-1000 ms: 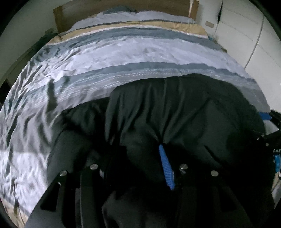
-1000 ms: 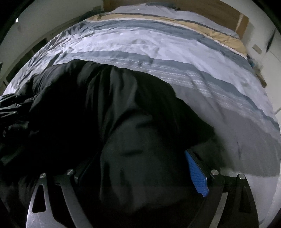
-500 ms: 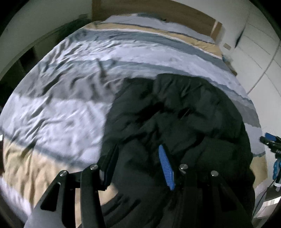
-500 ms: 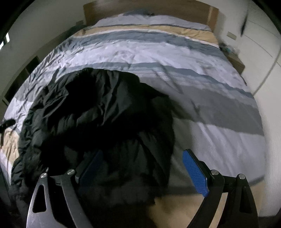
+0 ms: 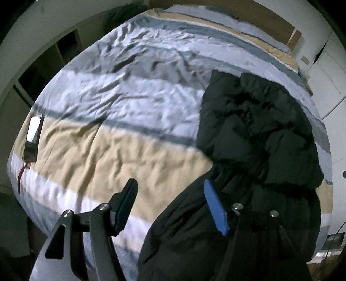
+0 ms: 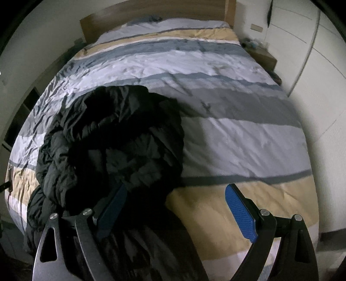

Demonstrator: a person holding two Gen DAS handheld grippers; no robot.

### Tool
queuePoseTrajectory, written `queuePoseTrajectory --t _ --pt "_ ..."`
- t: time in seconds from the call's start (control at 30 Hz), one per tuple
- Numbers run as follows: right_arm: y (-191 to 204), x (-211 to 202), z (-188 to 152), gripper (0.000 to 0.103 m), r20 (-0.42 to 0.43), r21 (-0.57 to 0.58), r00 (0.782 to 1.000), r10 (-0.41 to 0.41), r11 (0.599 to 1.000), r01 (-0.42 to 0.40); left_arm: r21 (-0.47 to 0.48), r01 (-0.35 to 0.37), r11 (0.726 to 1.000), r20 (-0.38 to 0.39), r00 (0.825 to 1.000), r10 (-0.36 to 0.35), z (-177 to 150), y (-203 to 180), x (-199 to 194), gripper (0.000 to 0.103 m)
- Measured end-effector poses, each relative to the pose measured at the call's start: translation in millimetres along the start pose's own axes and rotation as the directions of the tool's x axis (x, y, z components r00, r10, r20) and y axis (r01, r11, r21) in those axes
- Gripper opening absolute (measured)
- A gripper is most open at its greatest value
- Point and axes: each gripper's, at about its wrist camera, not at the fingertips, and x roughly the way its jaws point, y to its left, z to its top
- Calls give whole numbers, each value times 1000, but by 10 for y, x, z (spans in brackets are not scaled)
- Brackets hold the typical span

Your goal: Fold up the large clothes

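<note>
A black puffy jacket (image 5: 255, 134) lies bunched in a heap on the striped bed, its lower part hanging over the bed's near edge. In the right wrist view the jacket (image 6: 121, 138) lies left of centre. My left gripper (image 5: 170, 205) is open and empty, raised above the bed's near edge with the jacket to its right. My right gripper (image 6: 175, 207) is open and empty, raised above the jacket's near end and the beige stripe.
The bed cover (image 5: 121, 93) has grey, white and beige stripes and is wrinkled. A phone-like flat object (image 5: 32, 136) lies at the bed's left edge. A wooden headboard (image 6: 151, 10), a nightstand (image 6: 261, 56) and white wardrobe doors (image 6: 313, 64) stand beyond.
Both grippers have let go of the jacket, opened and pulled back and up from the bed. The jacket now lies in a heap on the cover.
</note>
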Motion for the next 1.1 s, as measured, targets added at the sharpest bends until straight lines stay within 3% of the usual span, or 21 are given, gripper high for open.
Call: queuePoseTrajectory --t 0.3,0.6,0.7,0.97,1.1 --pt "-147 -15 -413 92 -97 -1 994 -51 999 52 -96 43 994 -126 991 -55 -678 386 214 62" --pt "-327 90 -854 93 -213 42 974 -77 995 88 -122 154 981 -212 961 -177 -1225 224 430 62" --pt "-342 180 -1004 93 -260 42 963 -72 995 86 -145 189 971 -242 945 -220 -1363 237 569 62" --pt "-344 315 -1319 93 -339 45 939 -53 996 73 -236 198 951 -286 921 -263 -1563 479 956 63" --pt "-417 366 -1490 94 -364 68 931 -39 995 68 -244 197 950 -287 921 -265 -1587 428 1000 65"
